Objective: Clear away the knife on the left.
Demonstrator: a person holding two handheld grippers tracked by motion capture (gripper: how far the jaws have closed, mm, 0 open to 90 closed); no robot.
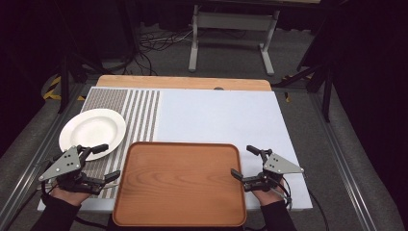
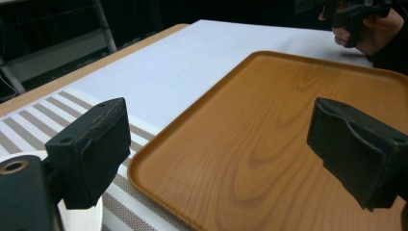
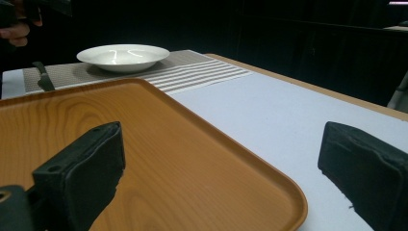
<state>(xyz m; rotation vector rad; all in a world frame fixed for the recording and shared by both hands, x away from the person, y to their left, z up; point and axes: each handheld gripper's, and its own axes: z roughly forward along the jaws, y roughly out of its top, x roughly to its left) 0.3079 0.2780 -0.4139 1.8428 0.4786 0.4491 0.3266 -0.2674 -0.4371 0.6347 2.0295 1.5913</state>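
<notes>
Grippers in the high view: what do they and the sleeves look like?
Both the left gripper and the right gripper are black, each topped by a grey three-cornered plate with small dark dots. Their jaws end in blocky black pads. A dark cable trails from each. The person wears black sleeves.

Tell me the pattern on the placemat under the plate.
Grey-brown and white stripes on the placemat; clearest in the high view.

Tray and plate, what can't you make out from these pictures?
- Tray: near edge cut off by the bottom of the high view.
- Plate: near rim hidden behind the left gripper in the high view.
- Plate underside: hidden against the striped mat.
</notes>
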